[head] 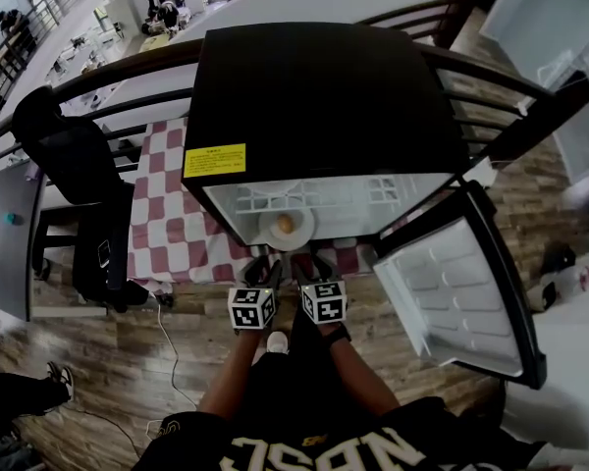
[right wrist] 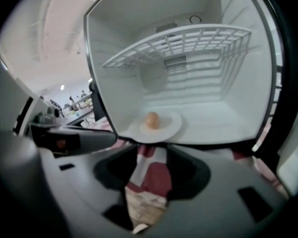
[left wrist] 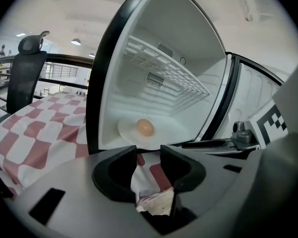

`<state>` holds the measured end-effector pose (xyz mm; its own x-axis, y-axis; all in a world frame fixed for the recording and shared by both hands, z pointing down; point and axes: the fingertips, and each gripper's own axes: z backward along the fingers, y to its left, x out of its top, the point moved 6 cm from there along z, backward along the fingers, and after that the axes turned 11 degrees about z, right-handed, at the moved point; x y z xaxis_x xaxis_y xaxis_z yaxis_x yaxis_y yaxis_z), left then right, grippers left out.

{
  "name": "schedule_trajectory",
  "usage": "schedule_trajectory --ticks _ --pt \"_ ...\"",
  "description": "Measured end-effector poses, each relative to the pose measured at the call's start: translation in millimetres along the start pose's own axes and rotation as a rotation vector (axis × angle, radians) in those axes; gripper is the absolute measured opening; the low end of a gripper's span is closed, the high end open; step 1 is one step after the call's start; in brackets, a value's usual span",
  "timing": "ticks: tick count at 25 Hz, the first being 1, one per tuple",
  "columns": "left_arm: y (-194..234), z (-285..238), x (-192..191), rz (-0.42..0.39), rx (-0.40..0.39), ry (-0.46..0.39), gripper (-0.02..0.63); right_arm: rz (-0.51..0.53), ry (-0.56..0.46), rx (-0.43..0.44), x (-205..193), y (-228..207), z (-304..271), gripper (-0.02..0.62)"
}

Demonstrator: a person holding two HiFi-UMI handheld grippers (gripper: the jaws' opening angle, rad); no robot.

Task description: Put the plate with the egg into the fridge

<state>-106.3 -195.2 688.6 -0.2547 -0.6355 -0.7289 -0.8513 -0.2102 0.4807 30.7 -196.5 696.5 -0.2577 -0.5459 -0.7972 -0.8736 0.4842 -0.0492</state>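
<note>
Head view: the plate with the egg sits at the front of the open fridge. The left gripper and right gripper are just outside. Left gripper view: fingers apart, empty. Right gripper view: fingers apart, nothing between them.

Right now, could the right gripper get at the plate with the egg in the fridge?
Probably yes: the door stands open, the plate sits at the front of the fridge floor, and nothing lies between it and the open, empty right gripper.
</note>
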Motion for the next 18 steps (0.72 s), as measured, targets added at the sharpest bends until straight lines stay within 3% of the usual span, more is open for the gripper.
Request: schedule_trajectory --ticks 6,9,18 --pt "8 -8 -8 -0.006 0.043 0.052 0.113 -0.001 0.038 0.011 -4 -1 -12 0.137" --pt "9 -15 -7 -0.012 0.063 0.071 0.042 0.003 0.053 0.018 -4 -3 -19 0.105" --pt "13 -38 -12 -0.017 0.086 0.132 0.021 0.015 0.082 0.046 0 -7 -37 0.046"
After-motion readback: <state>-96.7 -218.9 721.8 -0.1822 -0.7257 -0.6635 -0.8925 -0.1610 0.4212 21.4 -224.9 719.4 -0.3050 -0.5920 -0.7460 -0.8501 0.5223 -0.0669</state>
